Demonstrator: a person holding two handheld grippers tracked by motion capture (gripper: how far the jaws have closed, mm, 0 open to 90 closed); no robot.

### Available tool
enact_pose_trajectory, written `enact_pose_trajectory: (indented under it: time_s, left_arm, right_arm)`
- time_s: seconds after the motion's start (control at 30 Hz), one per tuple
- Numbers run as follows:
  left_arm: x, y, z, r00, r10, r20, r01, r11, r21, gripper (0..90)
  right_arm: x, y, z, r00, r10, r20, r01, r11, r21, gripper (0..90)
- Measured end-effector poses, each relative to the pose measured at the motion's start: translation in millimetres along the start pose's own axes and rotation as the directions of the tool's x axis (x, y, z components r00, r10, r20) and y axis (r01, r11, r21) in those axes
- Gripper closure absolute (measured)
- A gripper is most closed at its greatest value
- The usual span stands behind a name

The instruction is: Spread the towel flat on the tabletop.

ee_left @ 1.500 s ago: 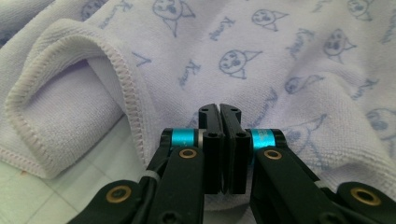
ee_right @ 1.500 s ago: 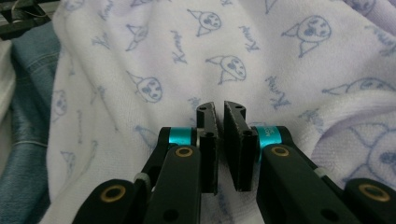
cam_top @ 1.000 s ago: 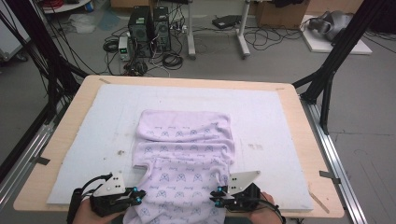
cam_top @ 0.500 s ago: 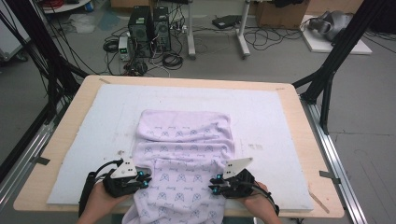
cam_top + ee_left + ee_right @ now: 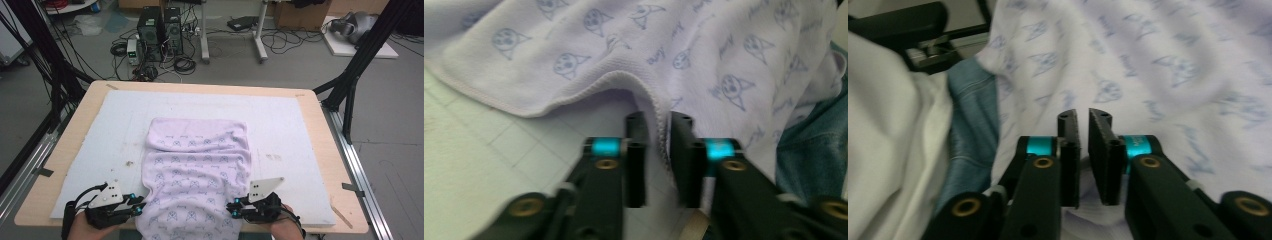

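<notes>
Overhead view; two close towel views

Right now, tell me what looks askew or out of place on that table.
The lilac towel lies rumpled, with ridges across its middle, and its near end hangs off the table's front edge. A few small dark marks spot the white mat left of it.
</notes>
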State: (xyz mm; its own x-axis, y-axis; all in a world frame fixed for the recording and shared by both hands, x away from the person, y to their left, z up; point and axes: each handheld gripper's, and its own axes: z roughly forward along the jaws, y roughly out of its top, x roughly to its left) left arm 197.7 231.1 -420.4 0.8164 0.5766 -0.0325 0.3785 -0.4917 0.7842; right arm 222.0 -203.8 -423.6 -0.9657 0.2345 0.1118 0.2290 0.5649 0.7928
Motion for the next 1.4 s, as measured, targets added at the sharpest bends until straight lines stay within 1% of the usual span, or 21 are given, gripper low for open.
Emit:
enact_pose_trajectory:
  time_s: [0.1,0.2,0.27,0.3,0.37,0.4,0.47,0.5,0.57,0.63,0.77,0.83,0.93,0.97,1.07,1.17,1.23,1.3,1.33,1.37,1.4]
  left_arm:
    - [3.8,6.5,3.2,0.9999,-0.011,-0.004,0.011,0.9997,-0.023,58.3]
    - [1.2,14.3,16.8,0.9999,0.006,0.016,-0.006,0.9997,-0.023,56.3]
    - [-0.8,16.4,28.6,0.9994,0.016,0.031,-0.016,0.9999,0.002,56.8]
    - [-0.7,16.0,34.3,0.9991,0.023,0.036,-0.024,0.9994,0.024,59.5]
    - [0.1,12.9,43.1,0.9989,0.031,0.033,-0.033,0.9979,0.056,72.7]
    - [0.3,11.2,44.6,0.9991,0.032,0.027,-0.034,0.9973,0.065,79.3]
    - [-0.1,9.8,40.8,0.9996,0.026,0.013,-0.026,0.9983,0.051,85.9]
    - [-0.9,8.8,37.6,0.9996,0.026,0.005,-0.026,0.9984,0.049,86.9]
    - [-1.6,5.4,30.0,0.9993,0.034,-0.014,-0.033,0.9981,0.052,87.3]
    - [-1.7,0.2,20.6,0.9993,0.025,-0.026,-0.024,0.9983,0.052,87.5]
    - [0.7,-7.8,1.9,0.9991,-0.005,-0.042,0.006,0.9993,0.037,87.3]
    - [2.6,-7.6,-3.6,0.9986,-0.015,-0.051,0.016,0.9996,0.022,85.2]
    - [6.4,0.0,-5.0,0.9977,-0.036,-0.057,0.036,0.9993,-0.006,67.4]
    - [6.3,3.4,-3.9,0.9982,-0.037,-0.048,0.036,0.9992,-0.019,64.0]
    - [2.0,12.4,6.8,0.9997,-0.008,-0.023,0.008,0.9997,-0.022,59.9]
    - [-1.9,15.8,24.1,0.9999,0.017,0.002,-0.017,0.9998,0.005,58.5]
    - [-1.7,15.0,34.9,0.9996,0.024,0.013,-0.025,0.9992,0.031,58.5]
    - [-0.9,12.0,43.1,0.9994,0.031,0.014,-0.032,0.9974,0.064,62.7]
    - [-0.2,9.7,45.6,0.9988,0.046,0.017,-0.047,0.9955,0.082,68.2]
    - [-0.1,7.9,44.4,0.9986,0.051,0.016,-0.052,0.9963,0.069,73.3]
    - [0.2,6.9,42.2,0.9985,0.051,0.02,-0.052,0.9963,0.068,81.9]
  right_arm:
    - [-8.9,0.7,1.6,0.9976,0.008,0.068,-0.01,0.9993,0.037,71.3]
    - [-15.1,-1.6,11.9,0.997,0.013,0.076,-0.019,0.9968,0.078,64.2]
    - [-19.1,-4.7,18.0,0.9974,0.025,0.068,-0.031,0.9955,0.089,63.7]
    - [-20.6,-6.2,20.8,0.9973,0.014,0.072,-0.022,0.9943,0.104,64.5]
    - [-19.8,-7.9,22.1,0.9966,0.014,0.081,-0.022,0.9951,0.096,70.4]
    - [-19.6,-8.2,22.1,0.9962,0.011,0.086,-0.019,0.9955,0.093,76.2]
    - [-17.9,-8.7,21.4,0.9968,-0.002,0.08,-0.006,0.9955,0.094,85.3]
    - [-15.9,-8.8,21.2,0.9966,-0.008,0.082,0.0,0.9953,0.097,86.6]
    - [-13.1,-8.8,20.1,0.999,-0.013,0.043,0.008,0.9942,0.107,87.5]
    - [-8.5,-9.3,17.5,0.9996,-0.018,0.023,0.016,0.9936,0.112,87.7]
    - [5.1,-8.0,7.3,0.9986,-0.019,-0.05,0.022,0.9969,0.076,86.8]
    - [6.9,-5.7,-1.2,0.999,-0.015,-0.041,0.016,0.9993,0.035,81.6]
    - [-0.2,-3.5,-11.4,0.9994,-0.002,0.033,0.002,0.9999,0.016,74.8]
    - [-3.4,-3.3,-12.0,0.9985,0.003,0.054,-0.004,0.9998,0.017,72.0]
    - [-9.1,-4.9,-5.8,0.9973,0.002,0.073,-0.006,0.9983,0.057,63.8]
    - [-14.4,-10.0,5.4,0.9962,0.007,0.087,-0.015,0.9955,0.094,59.0]
    - [-16.4,-14.4,12.1,0.9972,0.016,0.072,-0.024,0.9938,0.109,61.4]
    - [-15.6,-16.8,12.6,0.9965,0.004,0.084,-0.012,0.9961,0.087,69.6]
    - [-15.7,-16.9,11.6,0.9961,0.001,0.088,-0.008,0.996,0.089,76.8]
    - [-15.0,-17.1,10.9,0.9963,-0.004,0.085,-0.003,0.996,0.09,84.1]
    - [-13.9,-17.2,10.1,0.9973,0.0,0.074,-0.007,0.9954,0.096,87.1]
